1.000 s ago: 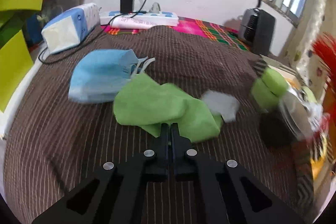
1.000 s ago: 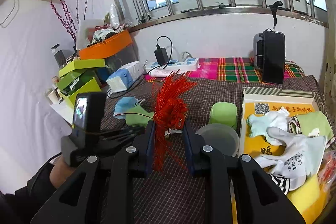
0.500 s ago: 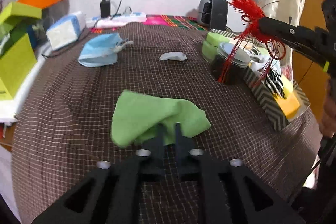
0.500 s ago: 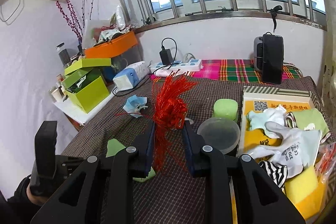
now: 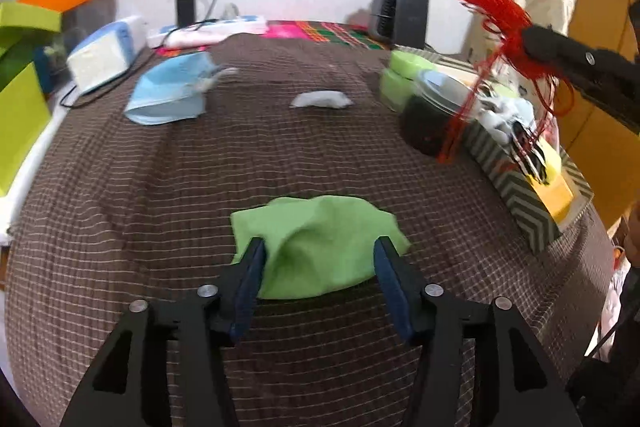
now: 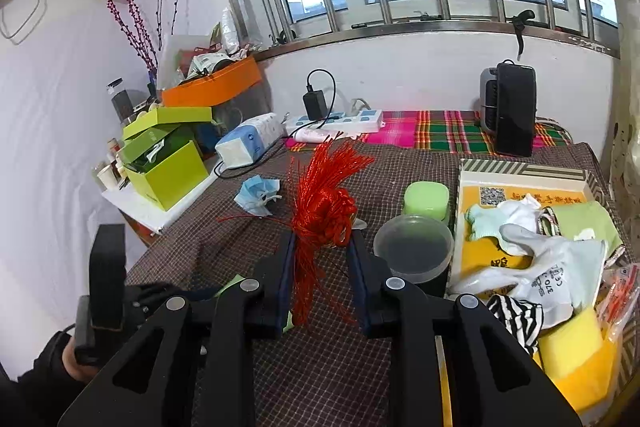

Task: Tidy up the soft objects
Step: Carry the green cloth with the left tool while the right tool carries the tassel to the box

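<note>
Brown checked tablecloth filling both views. At four o'clock in the right wrist view, open box crowded with a white glove and a yellow sponge. At nine o'clock from the right gripper, blue face mask flat on the cloth. Left gripper tilted steeply down over the green cloth, jaws just opened to their widest, spread either side of it, pads not pressing; cloth lying slack on the table at six o'clock in the left wrist view. Right gripper angled gently down, held above the table, pinching the red tassel knot, threads fanning up at twelve and trailing down at six.
</note>
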`<state>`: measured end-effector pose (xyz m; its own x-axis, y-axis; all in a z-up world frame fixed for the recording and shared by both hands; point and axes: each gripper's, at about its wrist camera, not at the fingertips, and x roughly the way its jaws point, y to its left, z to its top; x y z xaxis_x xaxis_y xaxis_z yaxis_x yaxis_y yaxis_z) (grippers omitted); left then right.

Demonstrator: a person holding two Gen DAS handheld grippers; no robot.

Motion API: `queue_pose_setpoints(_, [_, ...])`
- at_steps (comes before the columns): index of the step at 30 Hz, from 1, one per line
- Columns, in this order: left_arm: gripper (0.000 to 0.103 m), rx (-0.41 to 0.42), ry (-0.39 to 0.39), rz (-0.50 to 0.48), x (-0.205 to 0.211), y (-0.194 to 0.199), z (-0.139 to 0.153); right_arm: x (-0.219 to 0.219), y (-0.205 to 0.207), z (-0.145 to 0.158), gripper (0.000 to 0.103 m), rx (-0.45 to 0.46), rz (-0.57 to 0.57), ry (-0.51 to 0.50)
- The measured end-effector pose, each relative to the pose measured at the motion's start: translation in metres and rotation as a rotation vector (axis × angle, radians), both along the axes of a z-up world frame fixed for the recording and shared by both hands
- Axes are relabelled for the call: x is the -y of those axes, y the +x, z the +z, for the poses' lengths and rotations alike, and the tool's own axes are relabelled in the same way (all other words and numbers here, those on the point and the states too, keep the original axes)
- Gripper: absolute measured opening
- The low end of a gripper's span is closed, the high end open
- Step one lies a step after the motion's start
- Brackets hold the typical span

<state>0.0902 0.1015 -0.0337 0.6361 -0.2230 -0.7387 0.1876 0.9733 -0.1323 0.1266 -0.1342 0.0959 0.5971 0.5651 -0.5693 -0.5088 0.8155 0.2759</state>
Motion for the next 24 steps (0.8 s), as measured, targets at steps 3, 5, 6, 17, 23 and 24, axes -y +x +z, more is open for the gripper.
queue_pose_setpoints(3, [0.059,-0.013,0.006,0.007,0.008,0.004,-0.004,0.002,0.0,-0.001,0.026,-0.002,-0.008,-0.002])
queue_pose_setpoints(5, [0.061,-0.012,0.03,0.011,0.014,0.004,-0.005,0.003,0.0,-0.001,0.026,-0.003,-0.007,-0.005])
queue_pose_setpoints(6, [0.061,-0.011,0.044,0.02,0.016,0.005,-0.005,0.003,-0.002,-0.001,0.026,-0.003,-0.007,-0.005])
queue_pose_setpoints(17, [0.016,-0.001,0.054,0.101,0.018,-0.005,0.003,0.017,-0.022,0.005,0.026,0.015,-0.018,-0.015])
queue_pose_setpoints(23, [0.015,0.075,0.01,0.106,0.025,-0.033,0.028,0.025,-0.036,0.005,0.026,0.016,-0.02,-0.025])
queue_pose_setpoints(24, [0.015,0.085,0.006,0.106,0.026,-0.035,0.032,0.026,-0.038,0.004,0.026,0.016,-0.018,-0.027])
